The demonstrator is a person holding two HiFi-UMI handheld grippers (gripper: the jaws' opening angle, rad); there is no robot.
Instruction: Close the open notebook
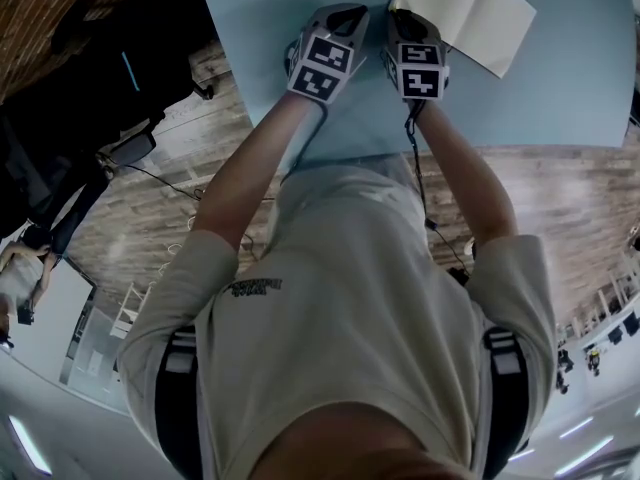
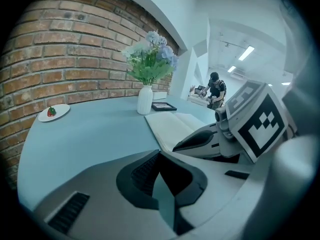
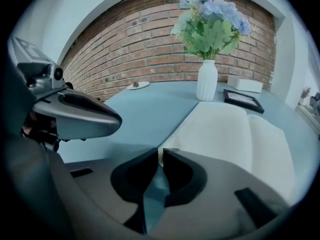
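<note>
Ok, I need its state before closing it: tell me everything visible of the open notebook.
The open notebook with blank cream paper pages lies flat on the light blue table, spread at its central fold, in front of a white vase and a dark-framed picture. The right gripper has its jaws closed on the left page's near corner; nothing else visibly touches it.

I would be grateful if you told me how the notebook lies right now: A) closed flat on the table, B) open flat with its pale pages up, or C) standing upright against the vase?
B: the notebook lies spread open on the blue table, both pale pages facing up.
</note>
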